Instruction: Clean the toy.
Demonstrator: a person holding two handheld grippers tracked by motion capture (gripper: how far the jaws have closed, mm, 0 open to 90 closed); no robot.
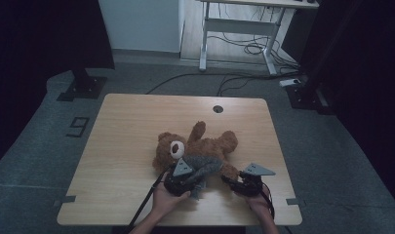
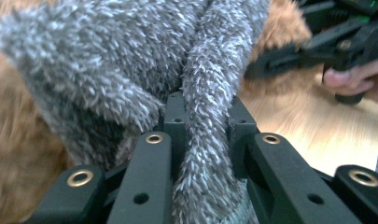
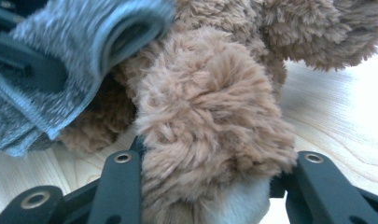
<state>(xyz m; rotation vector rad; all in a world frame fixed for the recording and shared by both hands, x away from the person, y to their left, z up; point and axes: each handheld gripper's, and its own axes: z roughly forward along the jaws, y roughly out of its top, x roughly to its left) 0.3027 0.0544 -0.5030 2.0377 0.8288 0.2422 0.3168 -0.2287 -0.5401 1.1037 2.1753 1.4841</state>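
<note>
A brown teddy bear lies on its back in the middle of the wooden table. A grey fuzzy garment is draped over its near side. My left gripper is shut on a fold of that grey garment, which runs up between the jaws of the left gripper. The brown fur of the bear lies behind it. My right gripper is shut on the bear's paw, which bulges between the jaws of the right gripper. The garment's hemmed opening hangs just left of that paw.
A round cable hole sits near the table's far edge. Beyond the table stand a white desk frame and loose cables on the floor. Both hands rest close to the table's near edge.
</note>
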